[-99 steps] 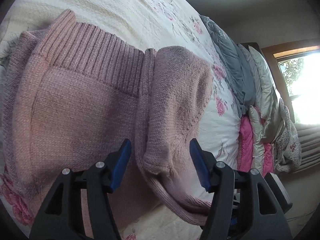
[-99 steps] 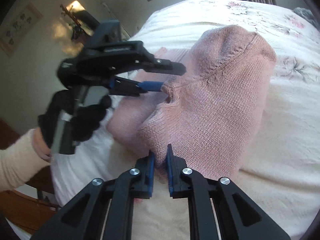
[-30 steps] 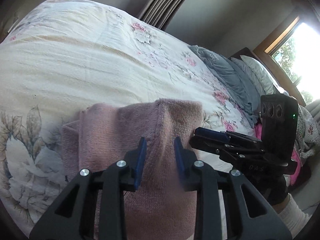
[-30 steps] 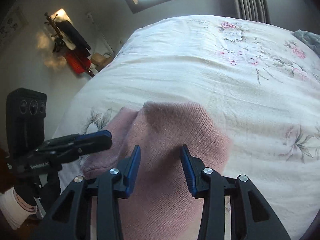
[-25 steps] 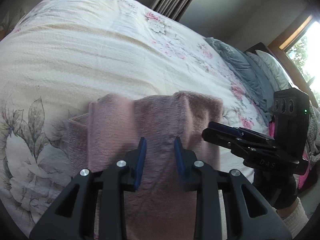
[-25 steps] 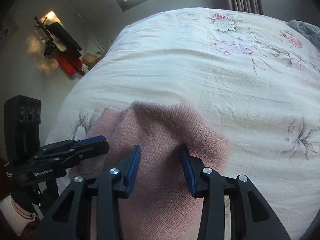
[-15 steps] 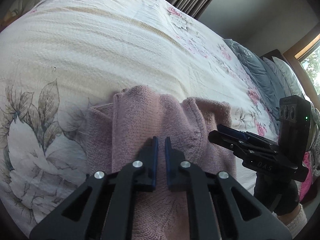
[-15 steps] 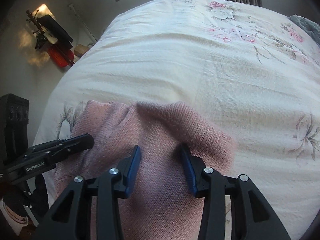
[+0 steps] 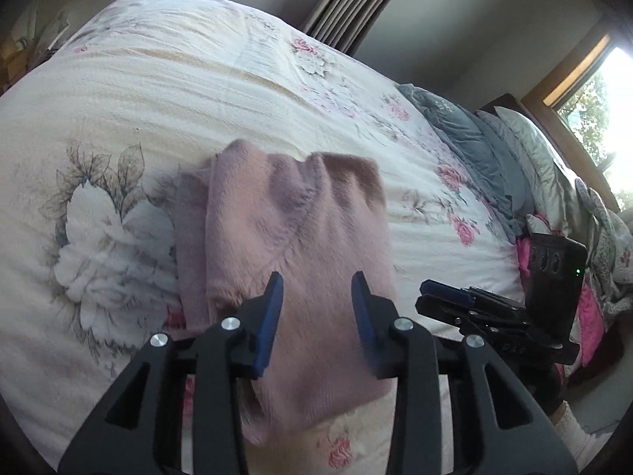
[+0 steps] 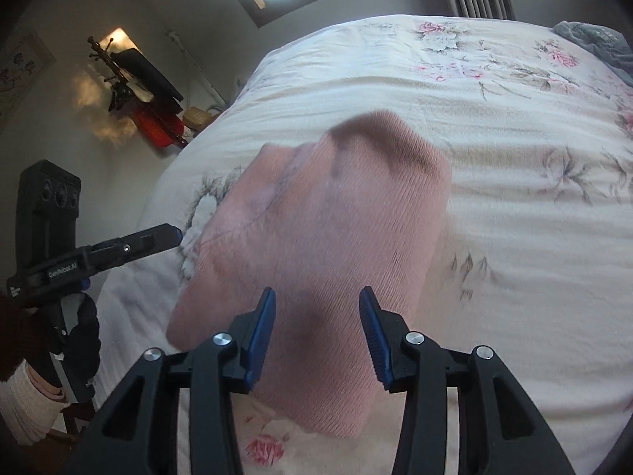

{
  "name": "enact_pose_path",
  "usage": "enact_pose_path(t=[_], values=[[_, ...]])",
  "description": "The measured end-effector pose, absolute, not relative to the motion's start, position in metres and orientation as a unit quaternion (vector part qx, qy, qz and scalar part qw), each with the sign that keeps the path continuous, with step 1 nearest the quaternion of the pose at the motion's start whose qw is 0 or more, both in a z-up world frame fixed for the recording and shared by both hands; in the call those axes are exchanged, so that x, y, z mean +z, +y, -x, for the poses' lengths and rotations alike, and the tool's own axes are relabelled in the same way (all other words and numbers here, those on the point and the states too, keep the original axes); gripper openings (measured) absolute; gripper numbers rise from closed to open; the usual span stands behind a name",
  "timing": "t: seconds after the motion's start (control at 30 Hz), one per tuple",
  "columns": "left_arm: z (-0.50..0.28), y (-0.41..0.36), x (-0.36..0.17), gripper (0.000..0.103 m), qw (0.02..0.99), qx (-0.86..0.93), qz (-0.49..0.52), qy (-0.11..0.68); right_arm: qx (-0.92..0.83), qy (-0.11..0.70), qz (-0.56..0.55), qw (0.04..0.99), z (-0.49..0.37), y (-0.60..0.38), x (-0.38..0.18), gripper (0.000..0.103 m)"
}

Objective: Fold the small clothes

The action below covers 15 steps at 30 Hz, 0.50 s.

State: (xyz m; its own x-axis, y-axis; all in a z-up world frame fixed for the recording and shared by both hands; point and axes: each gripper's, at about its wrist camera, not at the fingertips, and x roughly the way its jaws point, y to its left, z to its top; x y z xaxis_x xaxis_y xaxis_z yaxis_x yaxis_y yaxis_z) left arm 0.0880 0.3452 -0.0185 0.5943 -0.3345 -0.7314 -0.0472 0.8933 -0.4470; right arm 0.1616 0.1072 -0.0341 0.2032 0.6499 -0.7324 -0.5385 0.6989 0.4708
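Observation:
A pink knitted sweater (image 9: 292,245) lies folded into a compact rectangle on the floral bedspread (image 9: 158,91). In the right wrist view the same sweater (image 10: 324,245) fills the middle of the bed. My left gripper (image 9: 317,308) hovers open over the sweater's near end, nothing between its blue pads. My right gripper (image 10: 316,324) is open too, above the sweater's near edge. Each gripper shows in the other's view: the right one (image 9: 447,297) at the sweater's right side, the left one (image 10: 158,237) off its left side.
Grey and silver pillows (image 9: 494,150) and pink bedding (image 9: 585,301) pile up at the bed's right end. A coat stand with dark and red items (image 10: 146,95) stands by the wall past the bed's left edge. A gloved hand (image 10: 75,340) holds the left gripper.
Half a second ago my left gripper was shut on a fold of the sweater; it has opened and drawn back. The right gripper, open throughout, has pulled back slightly. The sweater now lies released.

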Motion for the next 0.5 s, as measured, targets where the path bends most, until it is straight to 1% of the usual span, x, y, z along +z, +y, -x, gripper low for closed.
enact_pose_path(t=[0.13,0.27,0.33,0.43,0.5], values=[[-0.064,0.33,-0.037,0.036,0.866,-0.067,0.179,0.461,0.379,0.523,-0.056,0.761,-0.132,0.108,-0.055,0.045],[-0.059,0.347,-0.066,0.036,0.857,-0.022,0.18,0.482,0.352,0.553,-0.048,0.754,-0.127,0.113,-0.084,0.045],[-0.059,0.358,-0.082,0.035,0.846,-0.009,0.192,0.497,0.347,0.565,-0.056,0.747,-0.128,0.114,-0.096,0.045],[-0.061,0.376,-0.105,0.042,0.825,0.004,0.226,0.518,0.344,0.577,-0.057,0.739,-0.13,0.119,-0.11,0.045],[-0.058,0.384,-0.105,0.042,0.821,0.0,0.252,0.512,0.345,0.575,-0.038,0.741,-0.127,0.123,-0.11,0.045]])
